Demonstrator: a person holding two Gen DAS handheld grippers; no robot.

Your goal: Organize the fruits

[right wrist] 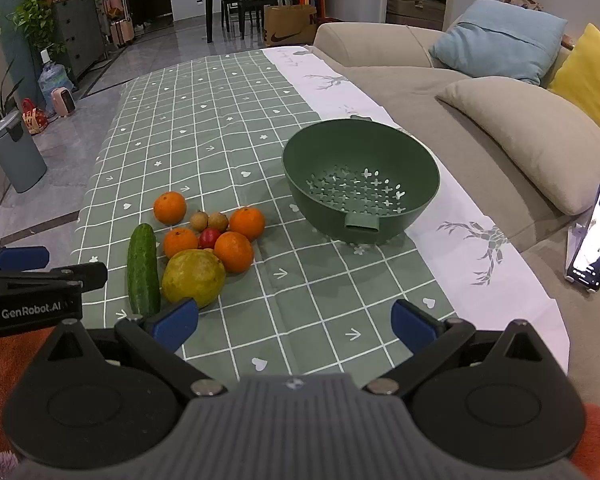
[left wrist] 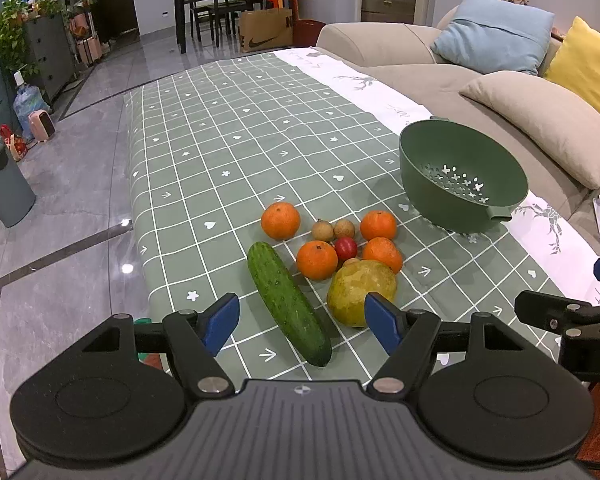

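Left wrist view: left tool (left wrist: 302,320) open, nothing between its blue pads, hovering low over the near end of the tabletop (left wrist: 228,128), which carries a green grid cloth. Cucumber (left wrist: 288,302) lies diagonally right ahead, its near end between the pads but not touched. Yellow-green fruit (left wrist: 358,290), maybe a guava or pear, sits just beside the right pad. Behind it, a tight cluster: four oranges (left wrist: 317,260), one small red fruit (left wrist: 346,248) in the middle, two small brown fruits (left wrist: 323,230) at the back. Green colander (left wrist: 462,184) stands apart to the right, nothing in it. Part of the right tool's black body shows at the frame's right edge.

Right wrist view: right tool (right wrist: 294,322) open too, pads wide, nothing held, over bare cloth. Fruit cluster is ahead-left, the yellow-green fruit (right wrist: 194,276) just past the left pad, cucumber (right wrist: 143,270) beside it. Colander (right wrist: 360,184) ahead, slightly right, well apart from the fruit. Phone (right wrist: 592,236) propped on the sofa (right wrist: 440,92) at far right.
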